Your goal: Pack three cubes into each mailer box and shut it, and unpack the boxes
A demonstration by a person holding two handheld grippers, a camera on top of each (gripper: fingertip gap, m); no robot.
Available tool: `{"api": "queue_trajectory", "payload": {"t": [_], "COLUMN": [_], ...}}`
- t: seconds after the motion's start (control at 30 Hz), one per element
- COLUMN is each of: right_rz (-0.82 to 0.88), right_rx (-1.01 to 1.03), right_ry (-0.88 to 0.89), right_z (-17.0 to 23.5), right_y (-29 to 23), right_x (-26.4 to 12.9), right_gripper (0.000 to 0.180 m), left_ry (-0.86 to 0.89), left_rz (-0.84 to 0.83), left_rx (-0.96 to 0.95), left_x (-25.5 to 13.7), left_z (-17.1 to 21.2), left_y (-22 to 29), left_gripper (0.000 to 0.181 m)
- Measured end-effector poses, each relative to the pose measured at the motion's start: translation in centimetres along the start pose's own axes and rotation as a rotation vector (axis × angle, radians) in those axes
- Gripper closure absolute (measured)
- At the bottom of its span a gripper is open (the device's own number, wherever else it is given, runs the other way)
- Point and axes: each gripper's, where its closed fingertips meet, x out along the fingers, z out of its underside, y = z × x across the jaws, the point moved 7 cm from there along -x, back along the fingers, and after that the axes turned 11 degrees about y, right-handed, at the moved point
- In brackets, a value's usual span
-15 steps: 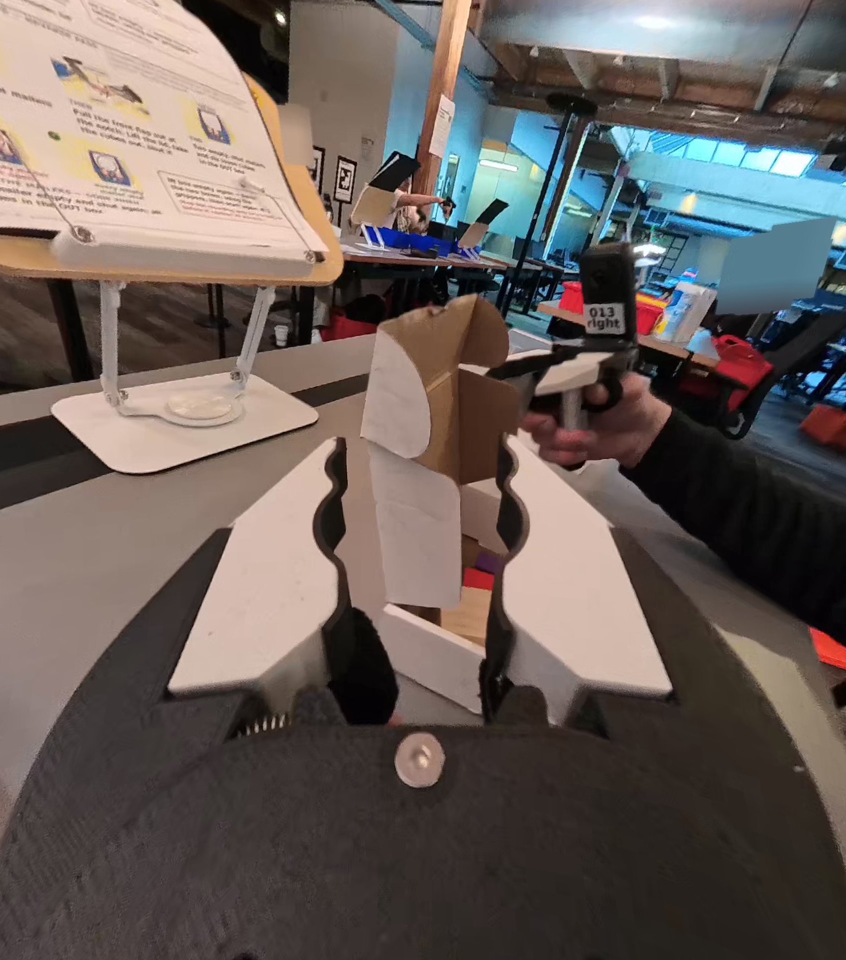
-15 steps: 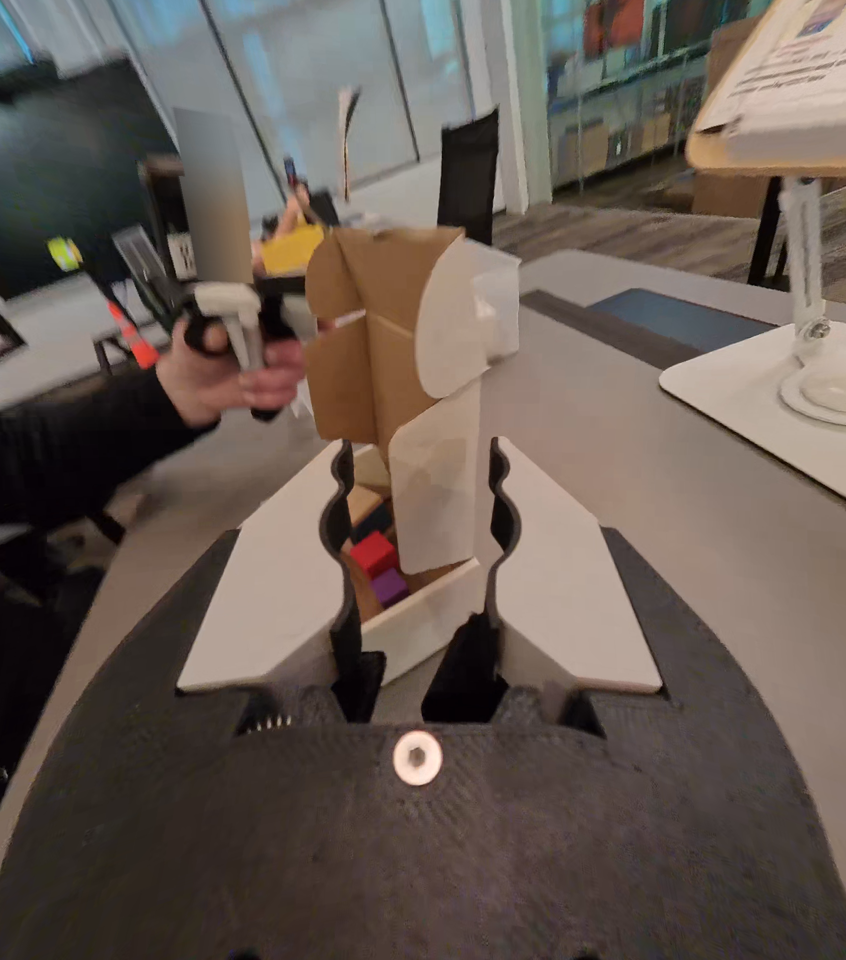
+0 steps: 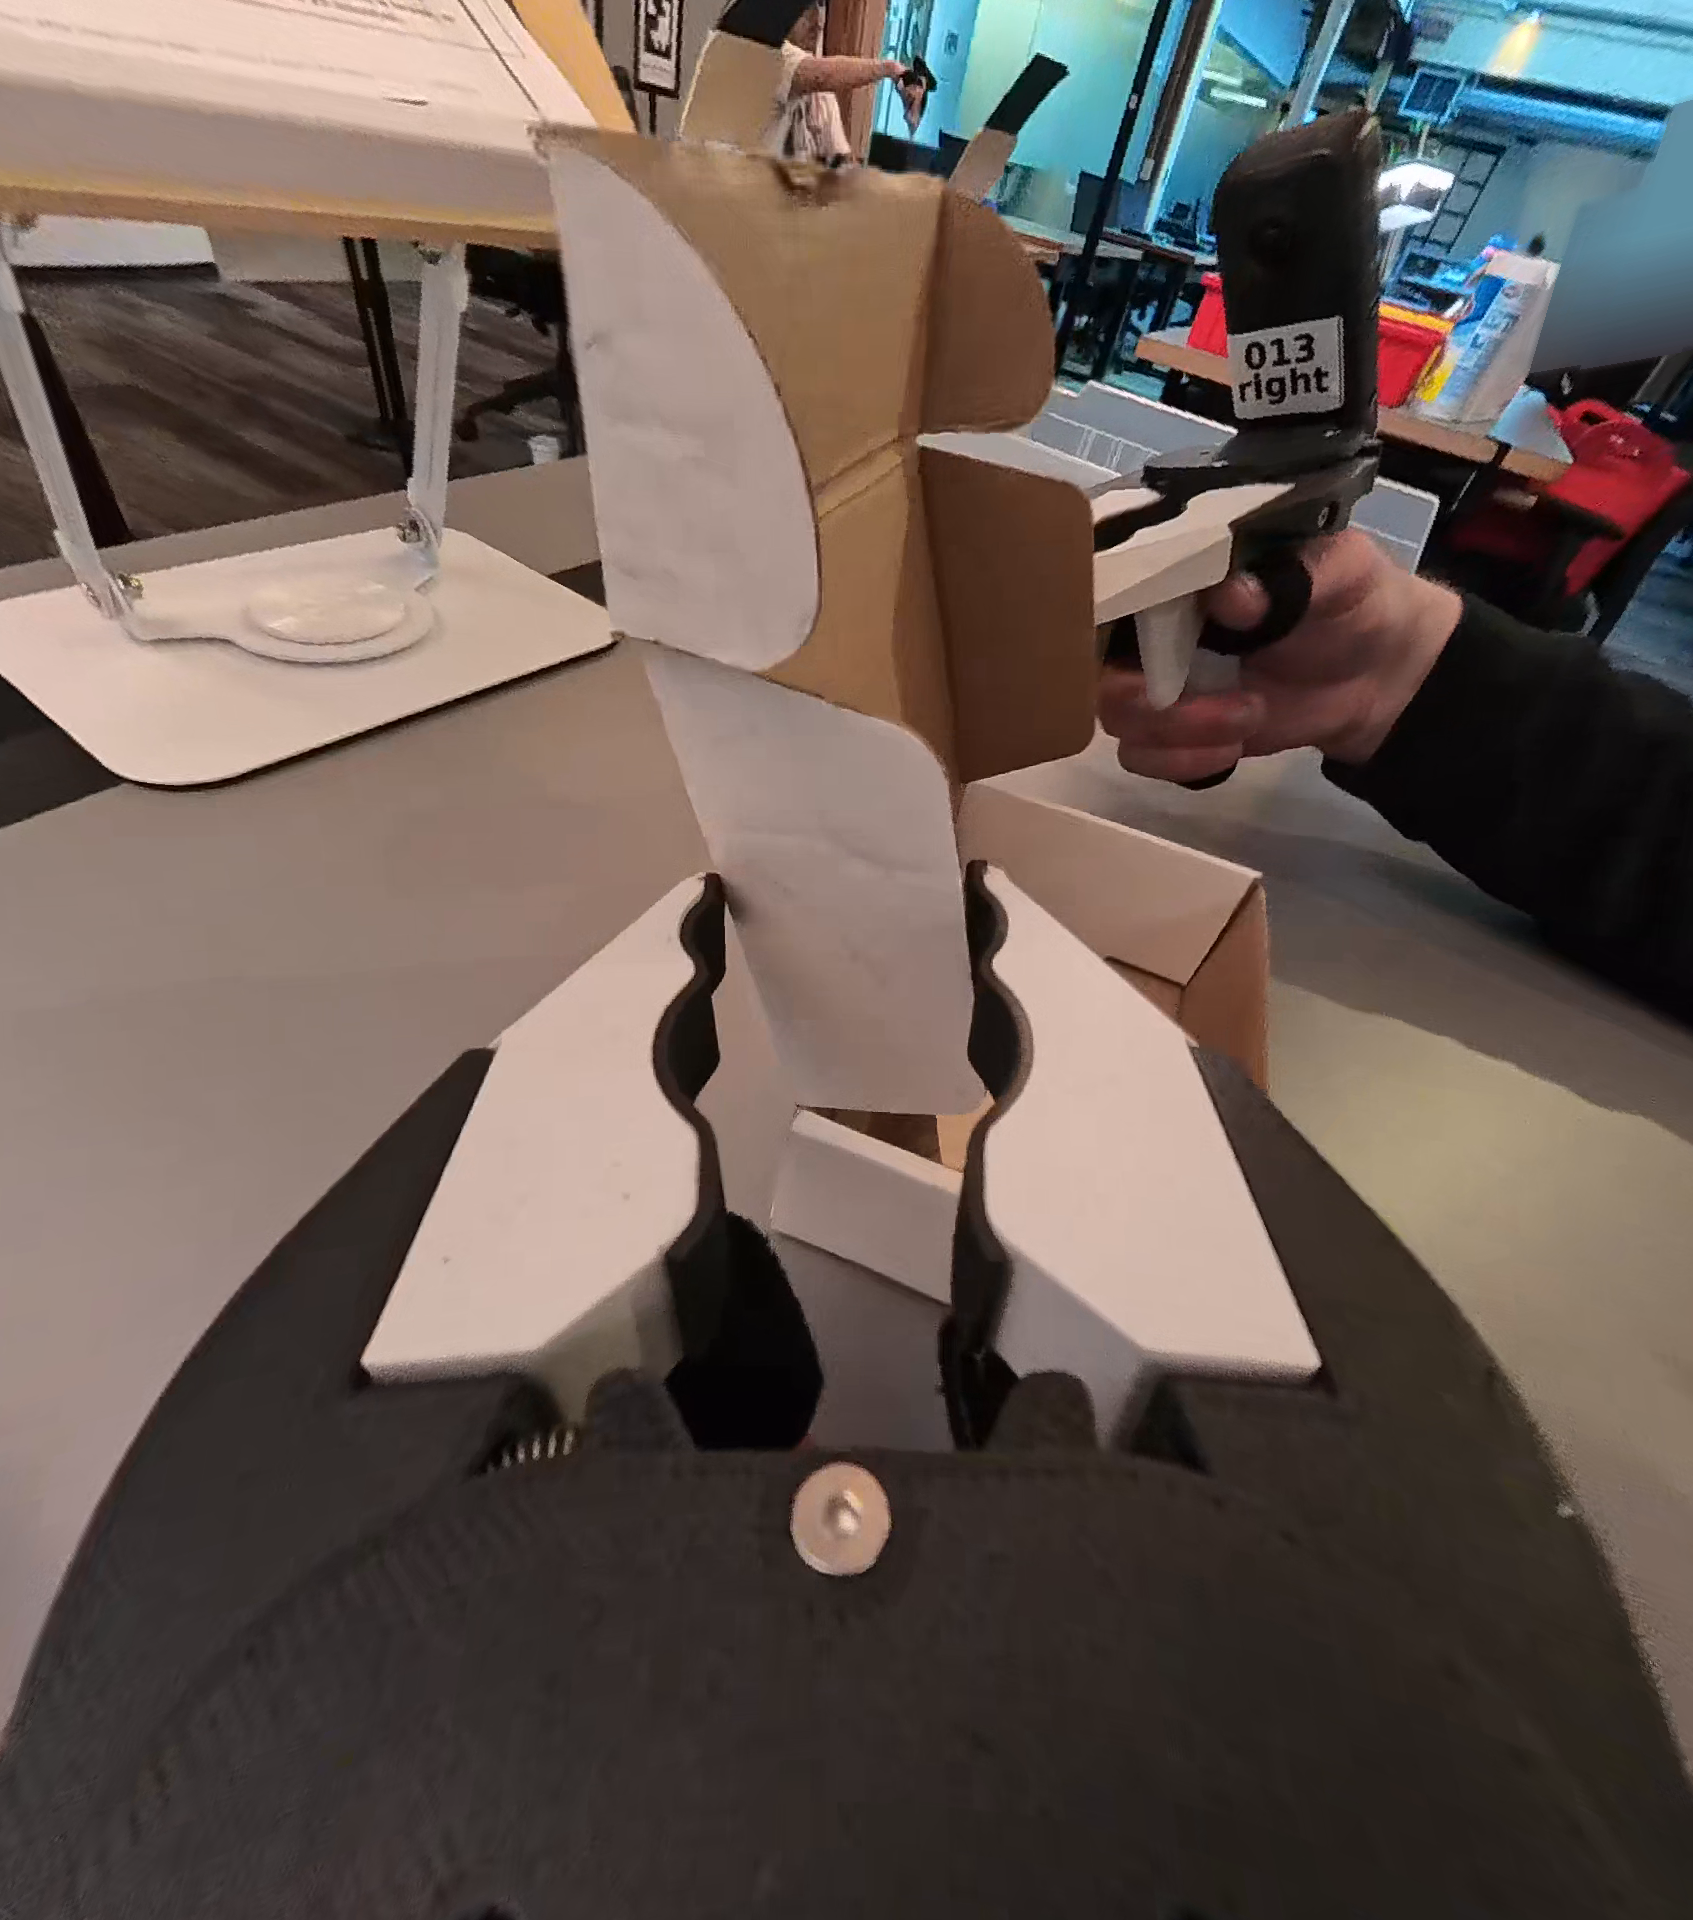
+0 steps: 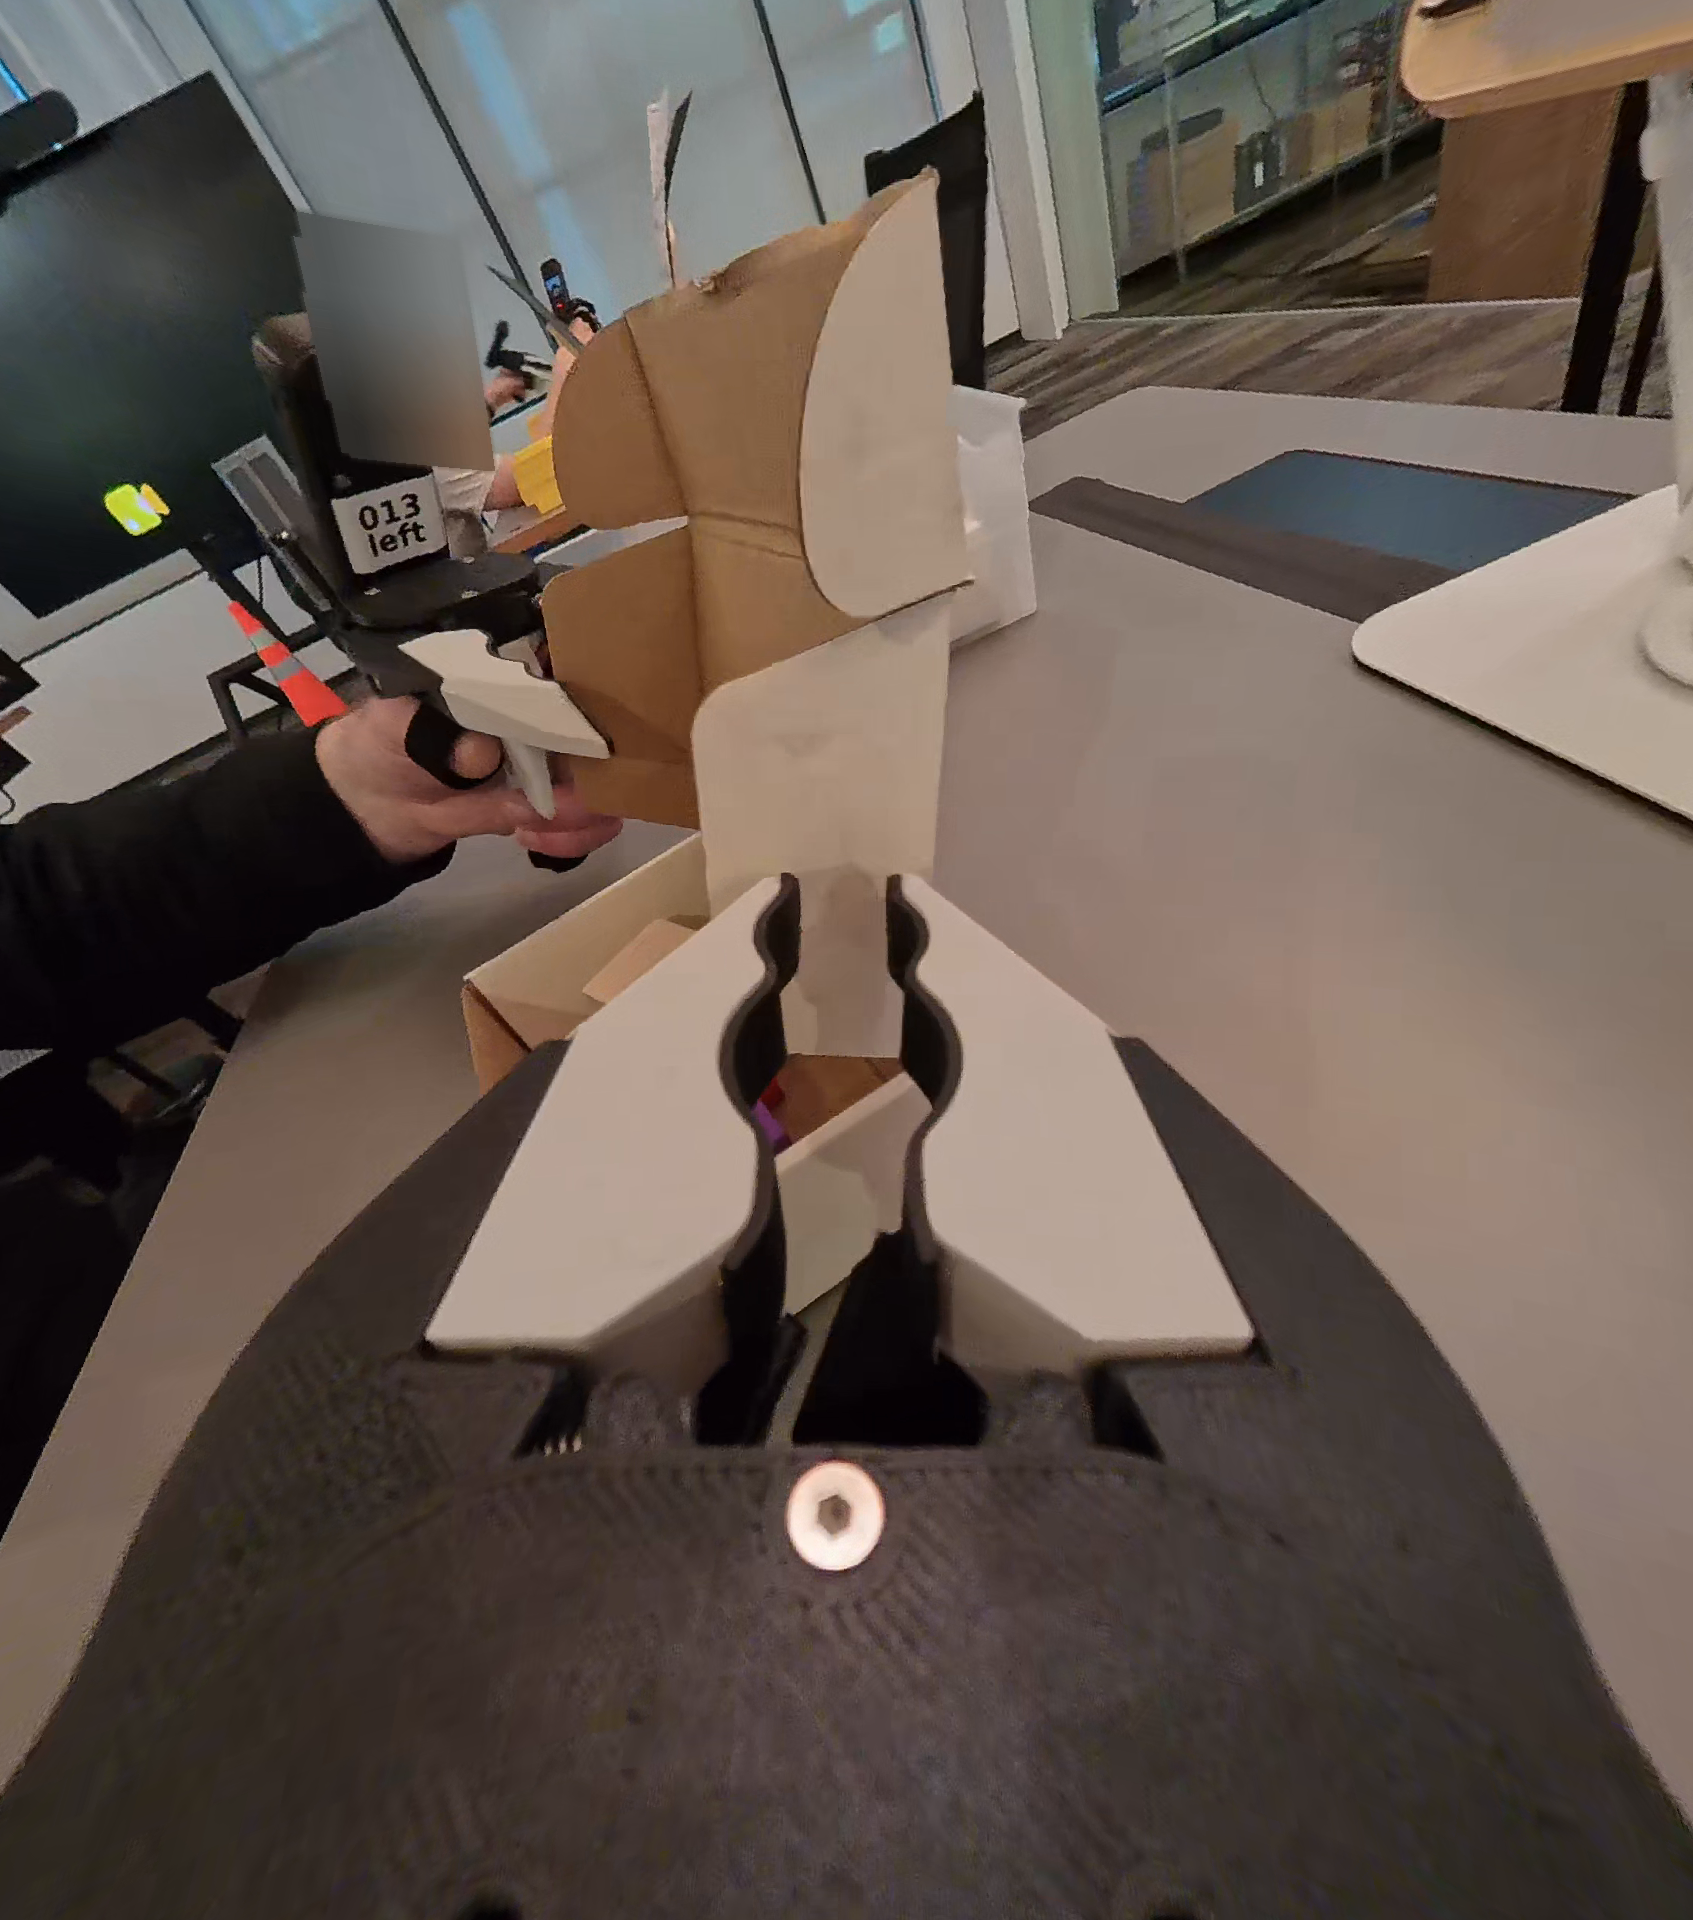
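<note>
Grey table [image 3: 198, 935], mailer box [image 3: 1185, 914] lid raised, cubes [image 4: 769, 1117] mostly hidden, both tongs [image 3: 842, 997] [image 4: 837, 997] agape.

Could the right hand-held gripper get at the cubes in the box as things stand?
Probably not yet. The raised lid hangs its white flap between the right hand-held gripper's fingers, in front of the cubes, which sit low inside the box.

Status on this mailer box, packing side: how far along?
Loaded: red and purple cubes show inside the white cardboard mailer box; the count is hidden. In hand: its lid stands upright, with the left hand-held gripper and the right hand-held gripper each straddling a white side flap, jaws apart. Left: fold the lid down, tuck it shut.
</note>
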Motion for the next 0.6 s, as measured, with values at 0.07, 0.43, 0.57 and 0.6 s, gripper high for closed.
{"api": "queue_trajectory", "payload": {"t": [0.07, 0.43, 0.57, 0.6], "right_rz": [-0.016, -0.107, -0.100, -0.092], "right_rx": [-0.027, -0.221, -0.225, -0.234], "right_ry": [-0.010, -0.248, -0.273, -0.287], "right_z": [0.0, 1.6, 2.1, 2.3], "right_y": [-0.3, -3.4, -3.3, -3.2], "right_x": [0.0, -0.2, 0.1, 0.2], "right_gripper": [0.170, 0.180, 0.180, 0.180], "left_ry": [-0.015, -0.063, -0.016, -0.041], "left_rz": [-0.005, -0.051, -0.070, -0.109], "left_rx": [0.038, 0.284, 0.159, 0.192], "left_x": [-0.2, -0.5, 0.6, 0.8], "left_z": [-0.1, 1.0, 0.6, 1.0], "left_y": [0.2, 3.7, 5.6, 5.6], "left_gripper": [0.137, 0.124, 0.115, 0.114]}}
